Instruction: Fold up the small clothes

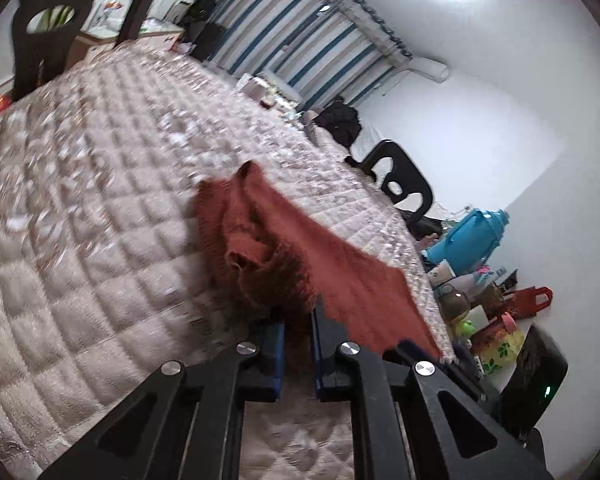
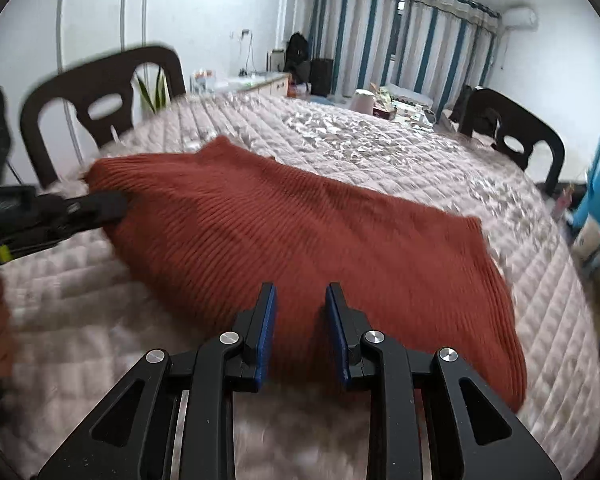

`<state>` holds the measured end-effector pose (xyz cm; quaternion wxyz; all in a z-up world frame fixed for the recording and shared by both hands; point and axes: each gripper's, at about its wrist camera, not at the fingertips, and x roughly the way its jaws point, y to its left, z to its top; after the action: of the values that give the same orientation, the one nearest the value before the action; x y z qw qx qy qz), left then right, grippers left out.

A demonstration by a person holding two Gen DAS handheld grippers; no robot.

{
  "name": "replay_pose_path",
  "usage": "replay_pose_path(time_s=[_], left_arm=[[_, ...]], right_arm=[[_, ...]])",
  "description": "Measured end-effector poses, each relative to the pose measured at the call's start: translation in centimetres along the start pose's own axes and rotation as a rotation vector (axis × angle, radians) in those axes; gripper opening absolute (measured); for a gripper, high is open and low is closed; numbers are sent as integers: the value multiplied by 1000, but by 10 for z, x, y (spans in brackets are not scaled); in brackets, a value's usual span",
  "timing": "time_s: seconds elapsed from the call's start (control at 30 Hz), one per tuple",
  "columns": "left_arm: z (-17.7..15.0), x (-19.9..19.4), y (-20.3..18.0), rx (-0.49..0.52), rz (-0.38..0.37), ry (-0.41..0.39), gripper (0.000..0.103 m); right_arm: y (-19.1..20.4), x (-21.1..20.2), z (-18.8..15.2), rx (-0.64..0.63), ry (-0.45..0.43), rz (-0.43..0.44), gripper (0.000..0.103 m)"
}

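A rust-red knitted sweater [image 2: 308, 248] is spread on the quilted table cover [image 2: 400, 148]. Its left edge is clamped by the left gripper [image 1: 298, 320]. The right gripper [image 2: 300, 300] is held apart, empty, over the near edge.

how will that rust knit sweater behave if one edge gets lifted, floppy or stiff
Probably floppy: the rust knit sweater bunches into soft folds at the left hand-held gripper. Its ribbed knit likely grips rather than slips. It looks thick, so the free part may drag across the quilted cover.
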<state>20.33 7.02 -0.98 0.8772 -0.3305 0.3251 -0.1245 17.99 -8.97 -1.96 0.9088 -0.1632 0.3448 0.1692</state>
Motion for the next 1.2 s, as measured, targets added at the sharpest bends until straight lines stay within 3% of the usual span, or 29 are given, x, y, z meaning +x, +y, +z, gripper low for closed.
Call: replay_pose_path(time_s=[0.4,0.63,0.83,1.03,1.1,1.2], left_arm=[[19,22,-105,249,-76,-16,11],[-27,78,-170,413,-167,136,11],[-80,125,-171,454,-167,320,11],[-83,115,-178,486,-179,303,12],[-79,103,-177,490,-208,296,24],[-70,77,-176,481,-267,241,32]], right_arm=[[-59,-45,-25,233,-95,18,27],[-100,-72,-48,340,-125,-31,27],[-132,-82,-69,423,-115,-67,27],[-141,-81,-74,450,-121,-35,27],[-143,-83,-71,459,-139,-20,27],[-145,-88,-66,473,-170,6,27]])
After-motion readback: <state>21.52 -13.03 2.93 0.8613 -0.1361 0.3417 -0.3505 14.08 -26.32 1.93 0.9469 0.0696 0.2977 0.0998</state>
